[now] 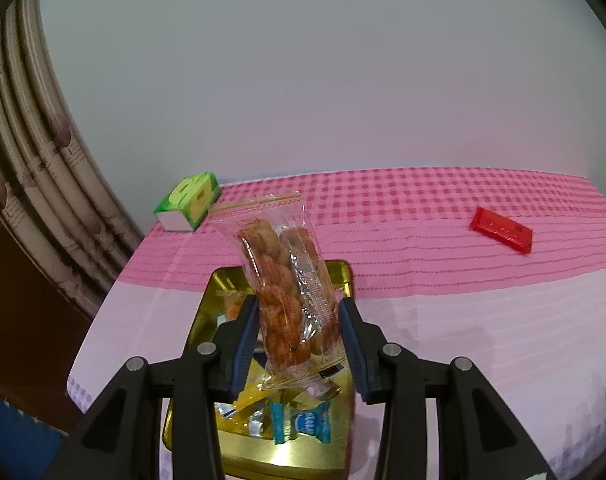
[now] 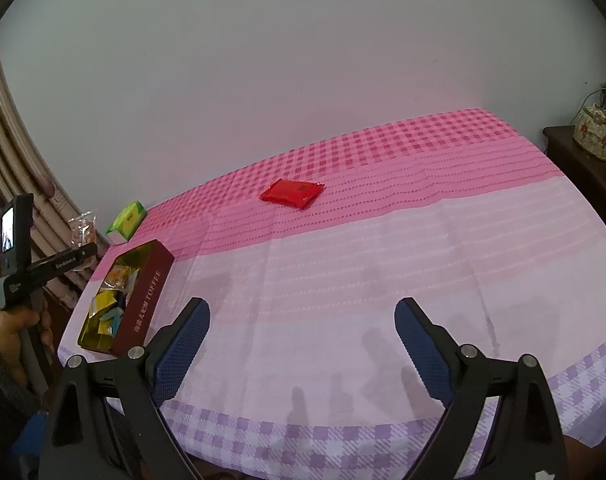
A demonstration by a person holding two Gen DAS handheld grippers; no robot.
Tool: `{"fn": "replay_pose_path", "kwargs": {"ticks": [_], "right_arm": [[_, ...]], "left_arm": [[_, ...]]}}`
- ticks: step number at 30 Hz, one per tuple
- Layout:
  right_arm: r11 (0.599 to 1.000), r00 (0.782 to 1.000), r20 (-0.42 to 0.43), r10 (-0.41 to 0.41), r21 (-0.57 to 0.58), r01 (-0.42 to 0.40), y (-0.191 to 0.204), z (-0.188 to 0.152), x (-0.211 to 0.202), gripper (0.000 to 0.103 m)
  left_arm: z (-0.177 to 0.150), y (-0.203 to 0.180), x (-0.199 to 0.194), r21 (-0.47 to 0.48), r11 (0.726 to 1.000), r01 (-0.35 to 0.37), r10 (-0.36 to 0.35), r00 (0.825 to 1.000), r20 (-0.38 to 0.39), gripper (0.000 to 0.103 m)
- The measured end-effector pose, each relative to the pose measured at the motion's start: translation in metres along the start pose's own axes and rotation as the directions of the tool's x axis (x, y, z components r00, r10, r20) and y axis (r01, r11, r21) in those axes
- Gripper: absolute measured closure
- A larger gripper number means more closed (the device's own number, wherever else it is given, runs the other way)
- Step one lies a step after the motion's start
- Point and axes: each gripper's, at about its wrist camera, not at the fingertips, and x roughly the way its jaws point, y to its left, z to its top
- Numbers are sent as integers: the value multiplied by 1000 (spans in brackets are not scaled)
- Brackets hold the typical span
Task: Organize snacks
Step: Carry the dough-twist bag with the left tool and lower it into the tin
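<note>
Pink tablecloth: left fingers pinch cookie bag; right fingers spread.

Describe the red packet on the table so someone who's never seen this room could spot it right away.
Start from the table with the pink checked tablecloth. The red packet lies flat near the far, darker pink part, alone, well apart from the open toffee tin and the green box at the left end. It is the only solid glossy red thing on the cloth.
</note>
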Motion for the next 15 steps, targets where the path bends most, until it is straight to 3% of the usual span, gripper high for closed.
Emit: {"fn": "replay_pose_path", "kwargs": {"ticks": [15], "right_arm": [[1000,1000,-27,-3,-8,2,2,-4,7,10]], "left_arm": [[-34,47,25,-48,998,-38,35,997,-70,62]]}}
